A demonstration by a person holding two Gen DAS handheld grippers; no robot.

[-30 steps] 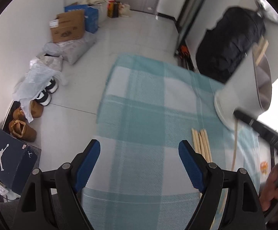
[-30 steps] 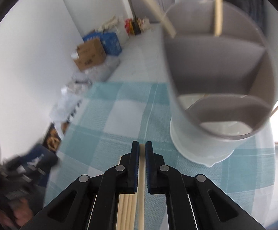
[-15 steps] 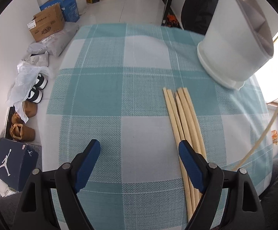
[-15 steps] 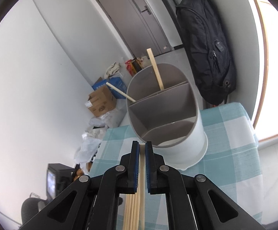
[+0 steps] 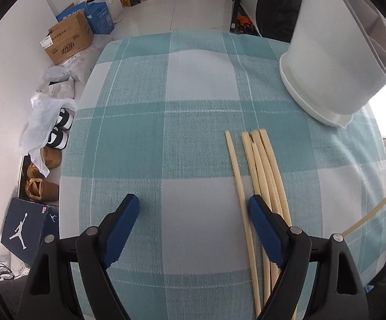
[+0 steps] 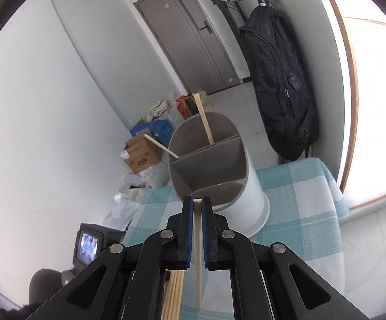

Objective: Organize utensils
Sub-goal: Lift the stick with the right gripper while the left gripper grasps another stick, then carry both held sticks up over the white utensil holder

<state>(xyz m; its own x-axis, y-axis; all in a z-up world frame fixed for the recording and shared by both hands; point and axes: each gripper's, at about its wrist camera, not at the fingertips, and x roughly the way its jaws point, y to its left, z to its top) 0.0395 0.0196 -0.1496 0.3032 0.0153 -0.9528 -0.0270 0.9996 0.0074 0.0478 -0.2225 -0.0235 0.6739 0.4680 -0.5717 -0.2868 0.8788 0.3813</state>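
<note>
Fingers (image 6: 189, 232) of the right gripper (image 6: 197, 229) are pressed together on a single wooden chopstick (image 6: 197, 253), pinching it near its squared top end, low in the frame's centre. Beyond it, mid-frame, stands the white utensil holder (image 6: 249, 189) with grey dividers; two chopsticks (image 6: 206, 122) lean in its far compartment. The left gripper (image 5: 193, 226) is spread wide and holds nothing, pointing down over the checked cloth on the bench (image 5: 166, 146). Its right finger (image 5: 262, 229) lies over the bundle of loose chopsticks (image 5: 262, 165) in the lower right of that frame; whether it touches them I cannot tell. The holder sits at upper right there.
</note>
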